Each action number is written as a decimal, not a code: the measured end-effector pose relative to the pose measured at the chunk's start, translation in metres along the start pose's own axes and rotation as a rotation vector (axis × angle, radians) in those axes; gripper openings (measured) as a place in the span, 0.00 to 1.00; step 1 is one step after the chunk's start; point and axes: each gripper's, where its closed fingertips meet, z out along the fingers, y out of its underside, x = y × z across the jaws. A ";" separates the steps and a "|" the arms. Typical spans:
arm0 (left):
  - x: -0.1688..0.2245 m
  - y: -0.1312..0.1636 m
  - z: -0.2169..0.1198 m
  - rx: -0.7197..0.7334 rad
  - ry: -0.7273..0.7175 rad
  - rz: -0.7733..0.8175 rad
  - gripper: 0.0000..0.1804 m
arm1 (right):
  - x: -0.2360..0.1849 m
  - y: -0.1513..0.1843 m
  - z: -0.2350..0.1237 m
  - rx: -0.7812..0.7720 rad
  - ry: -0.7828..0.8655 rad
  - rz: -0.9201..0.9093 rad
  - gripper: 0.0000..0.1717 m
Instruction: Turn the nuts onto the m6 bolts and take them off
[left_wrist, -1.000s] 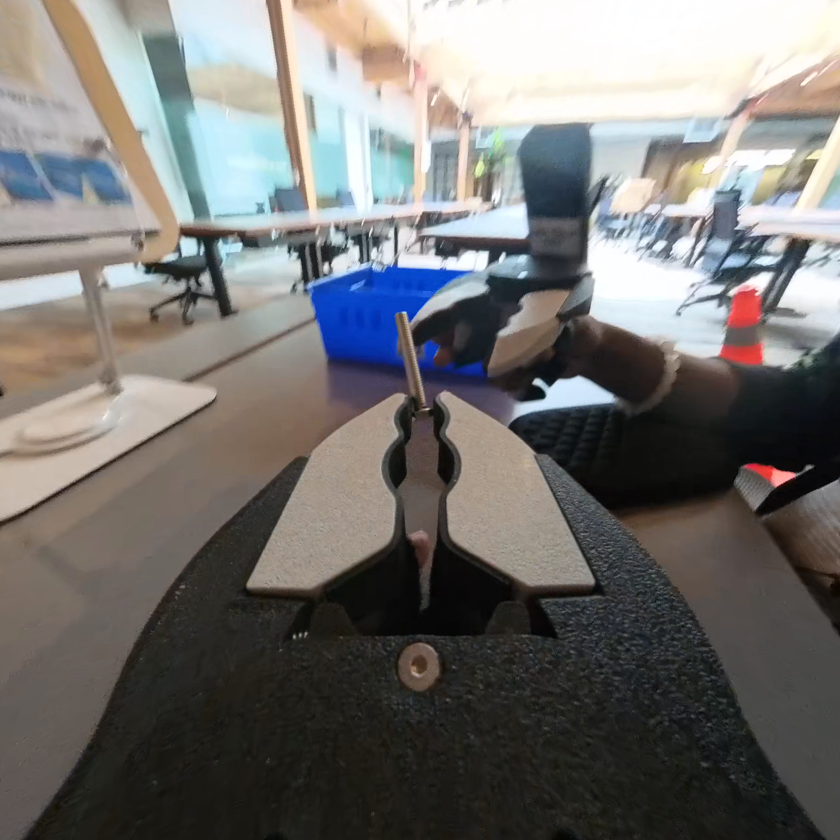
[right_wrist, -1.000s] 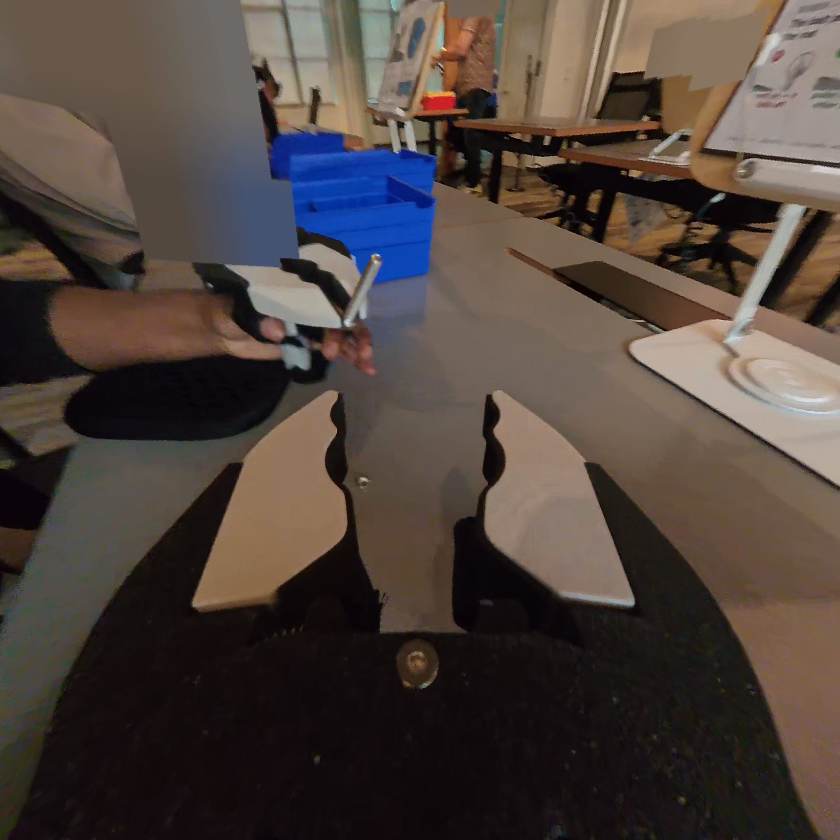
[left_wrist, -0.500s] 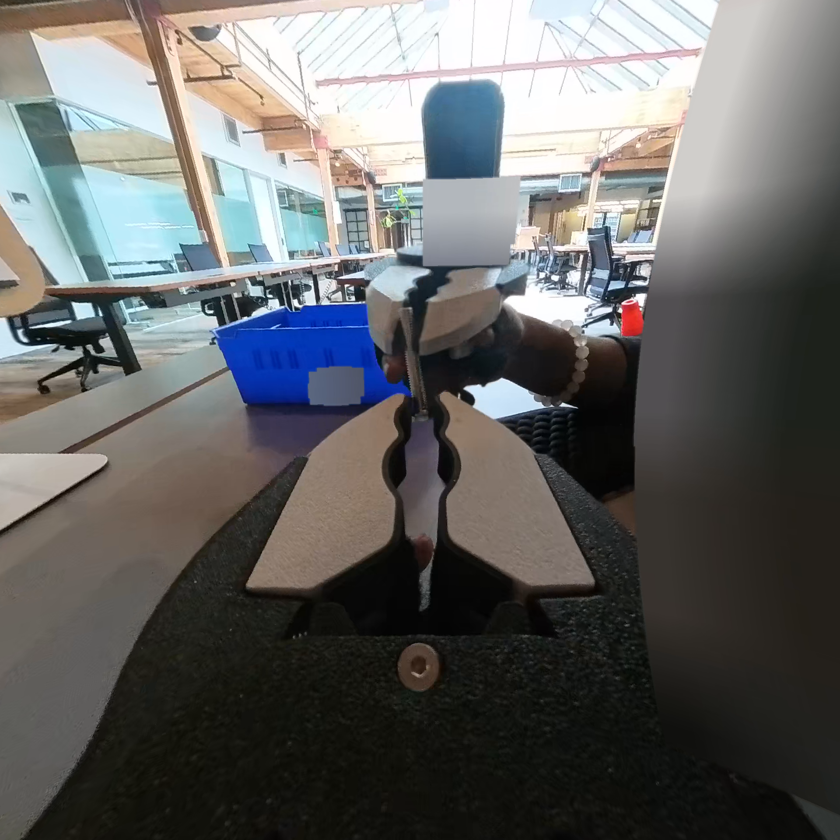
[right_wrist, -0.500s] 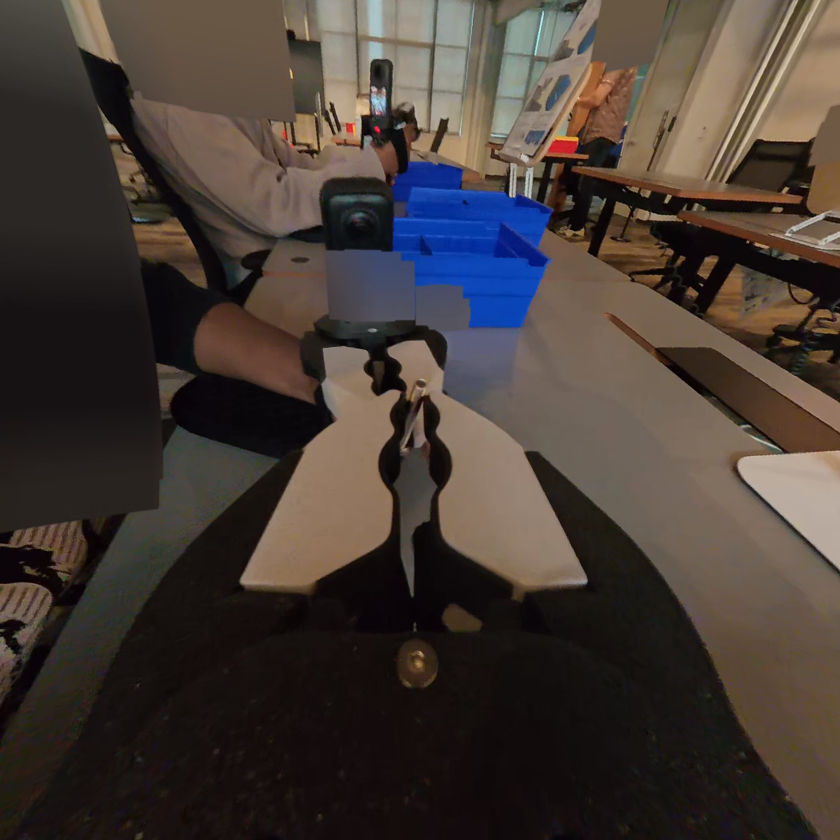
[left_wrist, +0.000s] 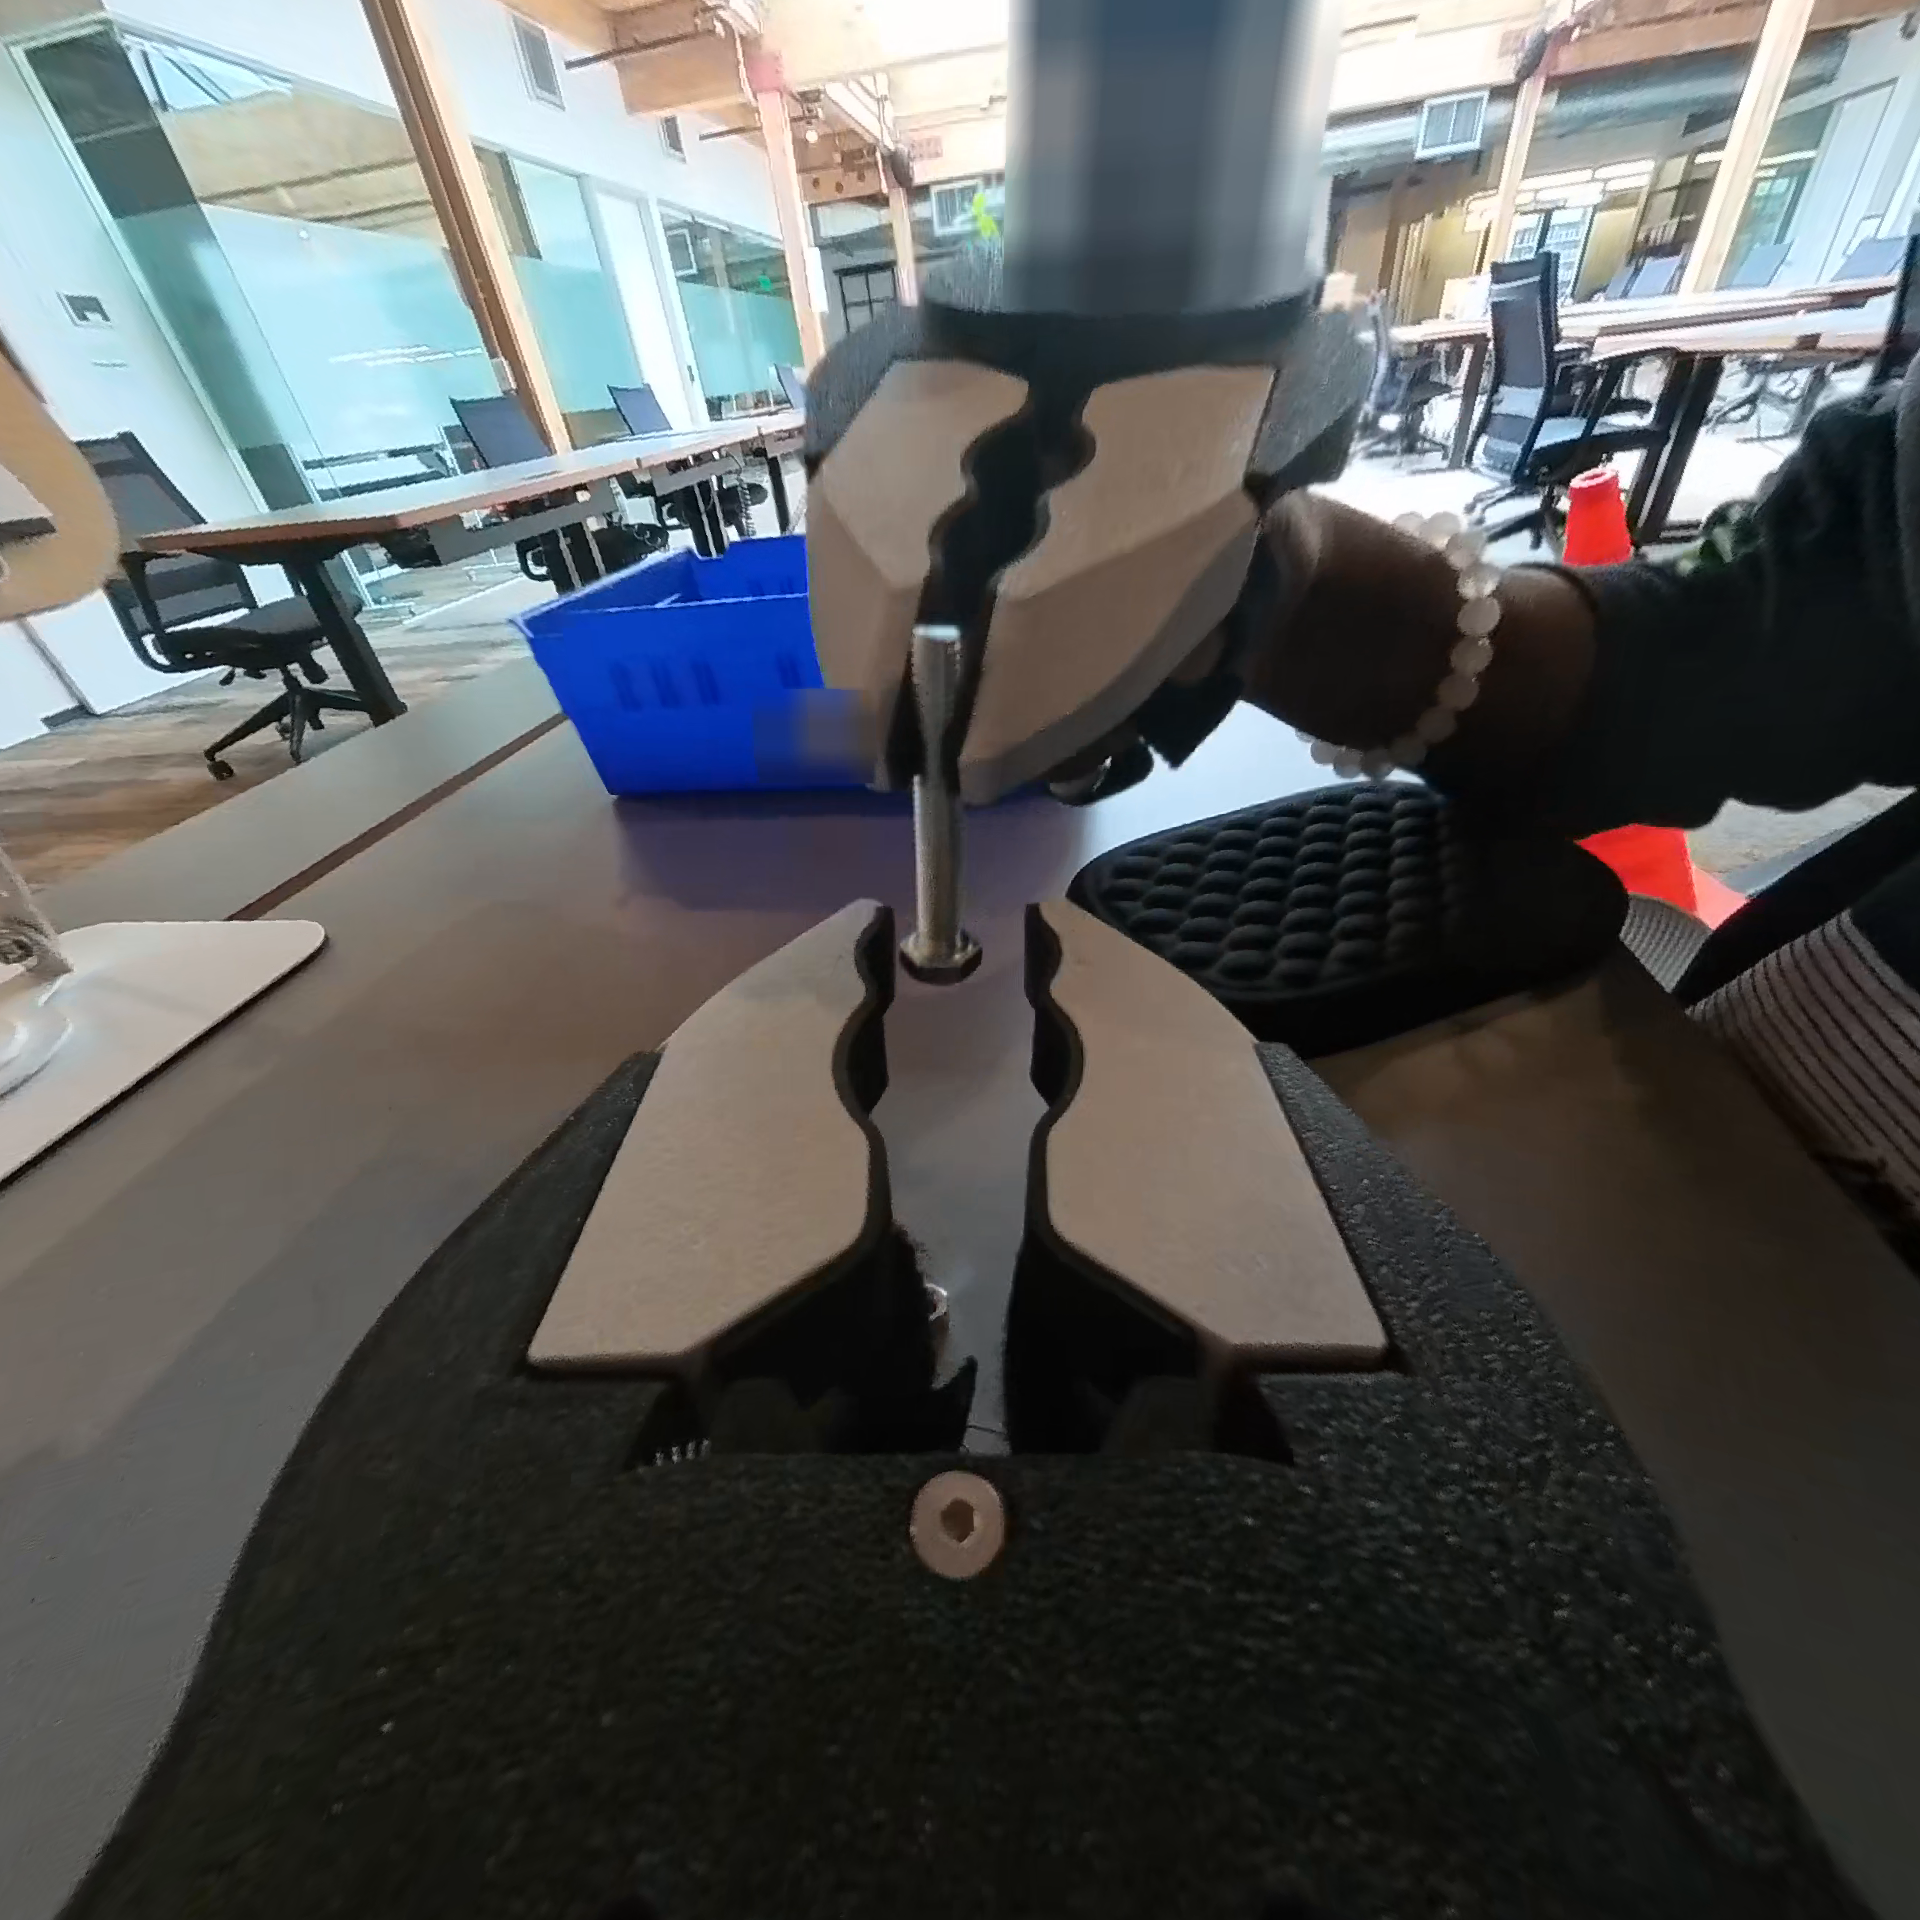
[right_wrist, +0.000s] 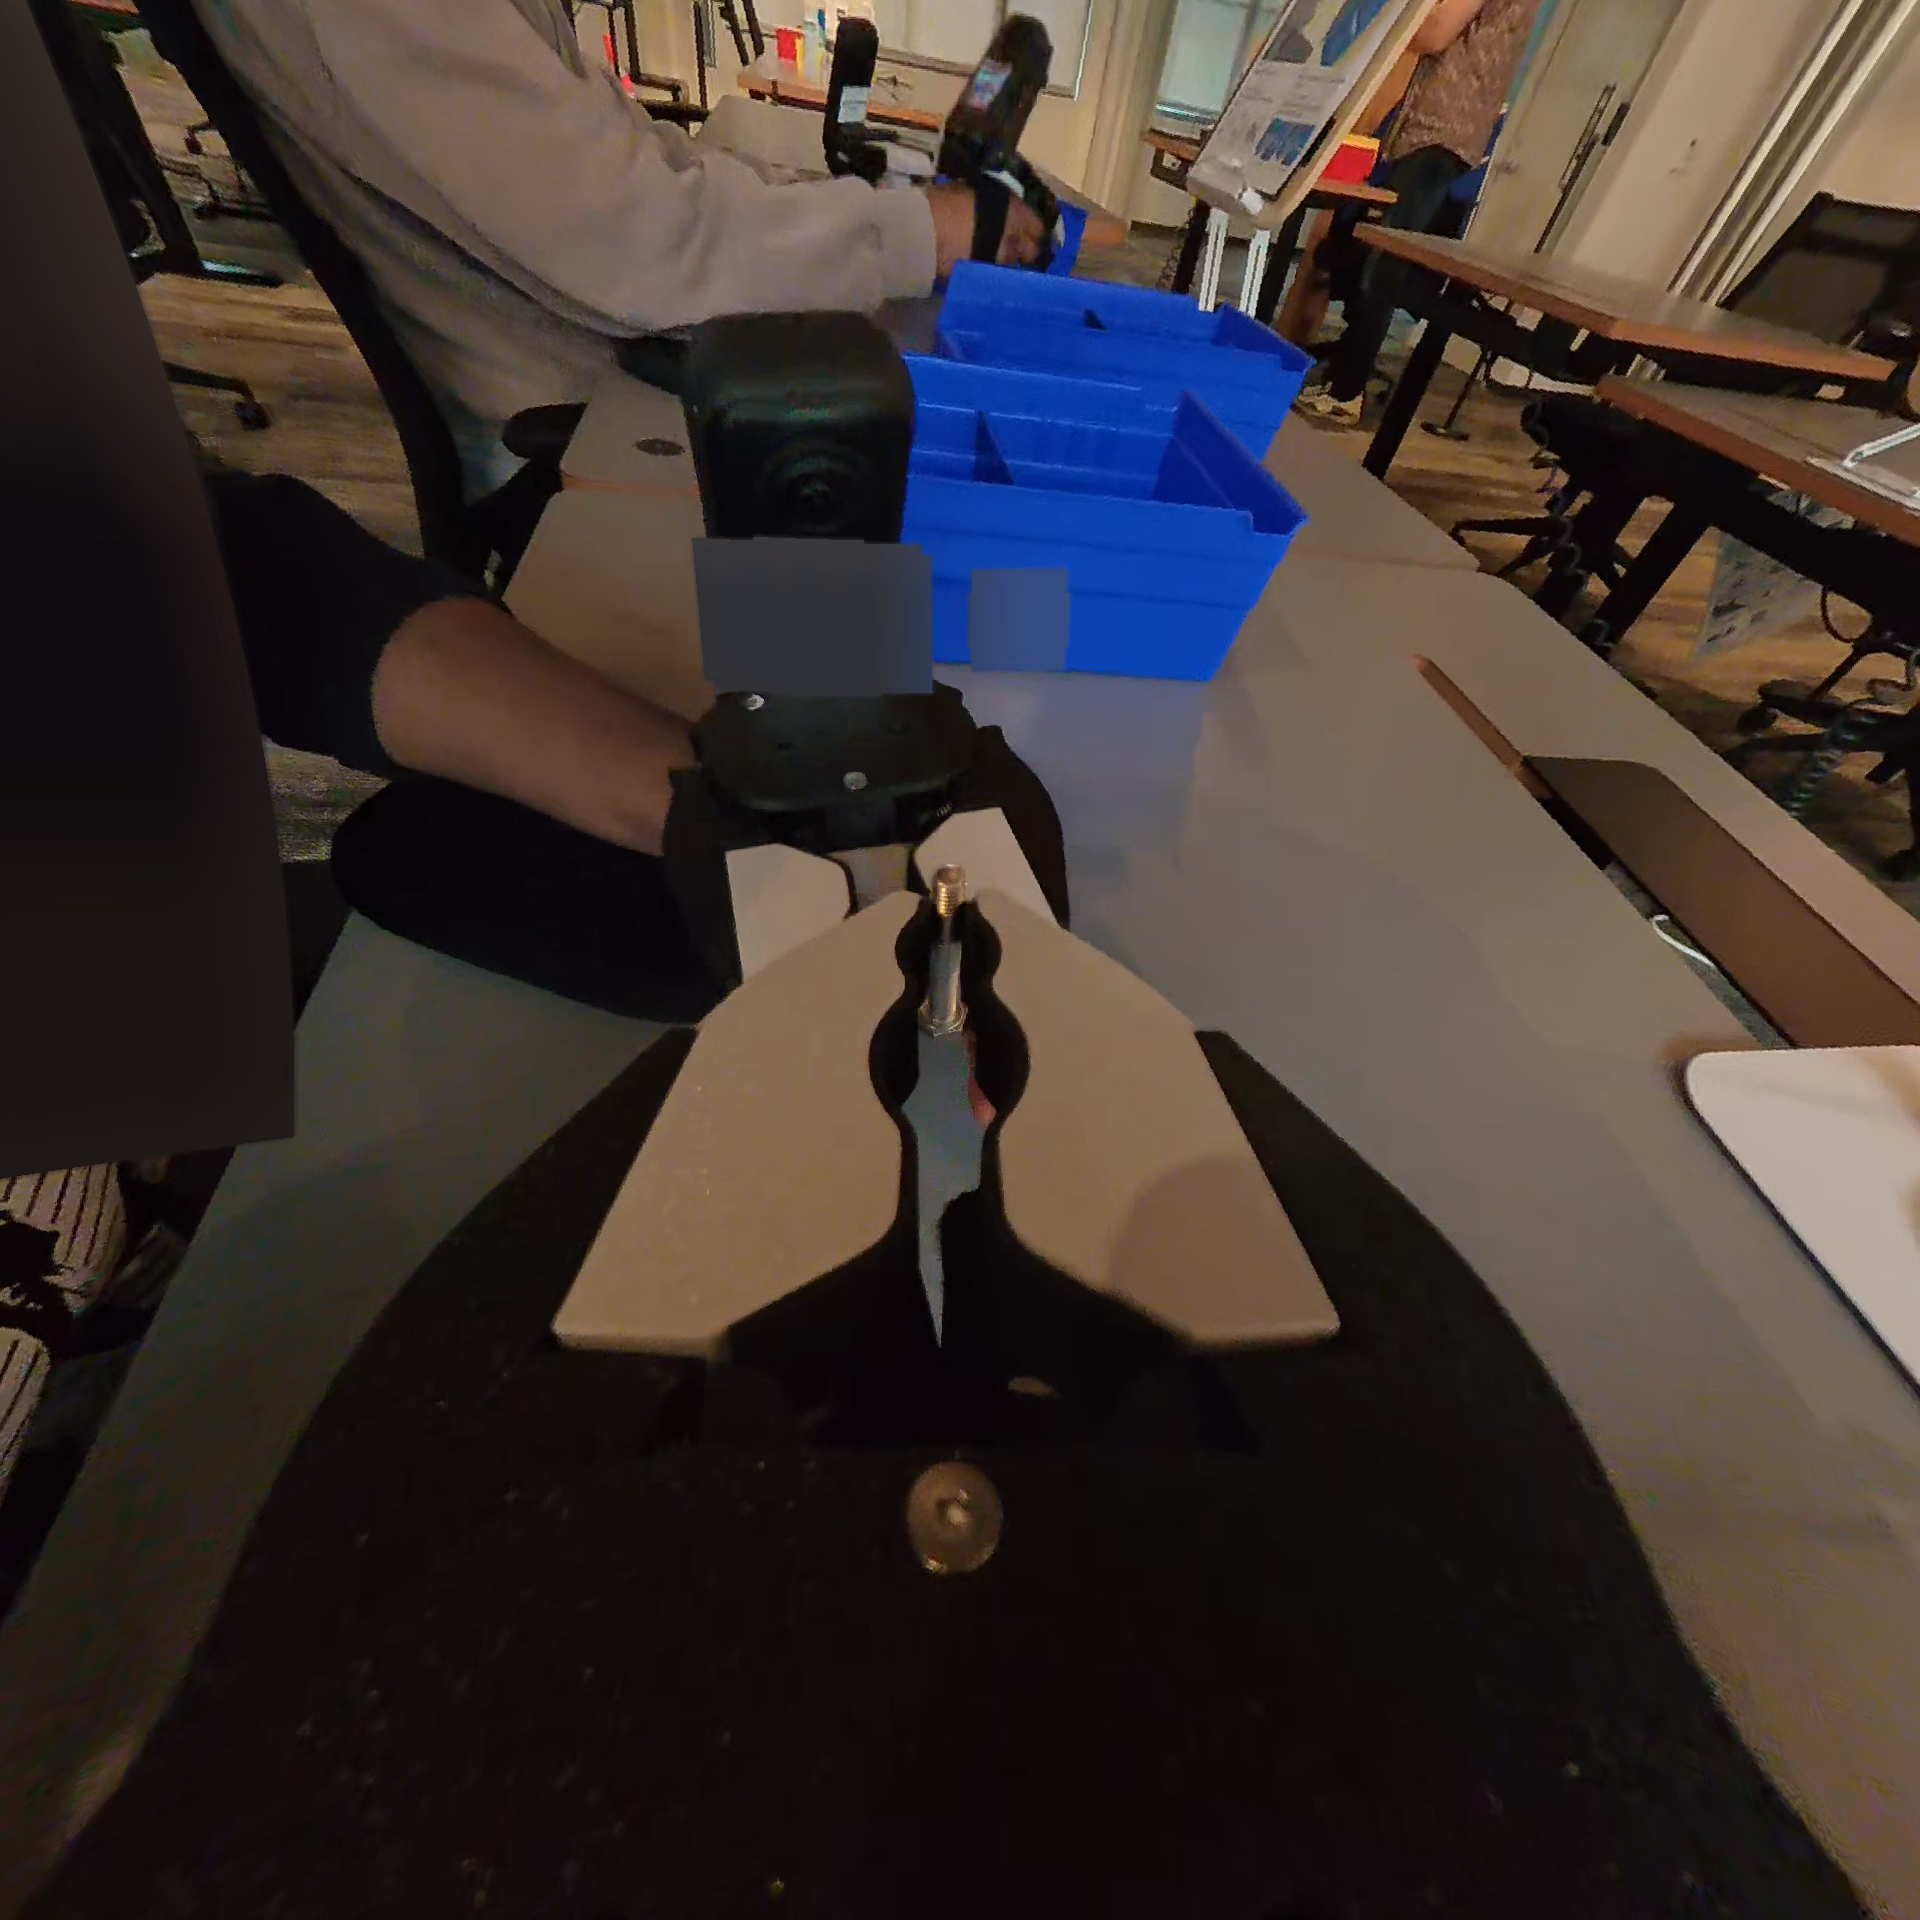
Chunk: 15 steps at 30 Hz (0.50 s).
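Silver bolt (left_wrist: 938, 800) seen clamped in the right gripper (left_wrist: 940, 717), threaded end up between the closed fingertips, hex head hanging down. From the right wrist view, same bolt (right_wrist: 943, 961) pinched at the tips of that gripper (right_wrist: 948, 914), shank lying back in the scalloped gap, head toward the camera, thread poking out past the tips. Left gripper (left_wrist: 958, 925) found open, pads standing clear on both sides of the hex head, neither one touching it; head hung just between and slightly ahead of the fingertips, above the dark table (left_wrist: 416, 935). In the right wrist view, left gripper (right_wrist: 878, 883) placed directly beyond the bolt's threaded end, its fingertips mostly covered by the nearer gripper. Blue bin (left_wrist: 675, 675) standing behind on the table, partly blocked by the right gripper. Could not tell whether a nut sat on the bolt. A small bright metal piece glimpsed deep between the left gripper's fingers, too cramped and dim to name.
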 end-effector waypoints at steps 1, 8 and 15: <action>-0.001 -0.002 -0.001 0.008 -0.001 -0.005 0.12 | 0.001 0.000 0.001 0.005 -0.002 0.006 0.03; 0.003 0.003 0.001 -0.023 0.023 -0.015 0.12 | -0.002 -0.002 0.004 0.022 -0.031 0.019 0.03; 0.001 0.002 0.000 -0.012 0.016 -0.034 0.10 | -0.003 0.002 0.007 0.012 -0.044 0.025 0.03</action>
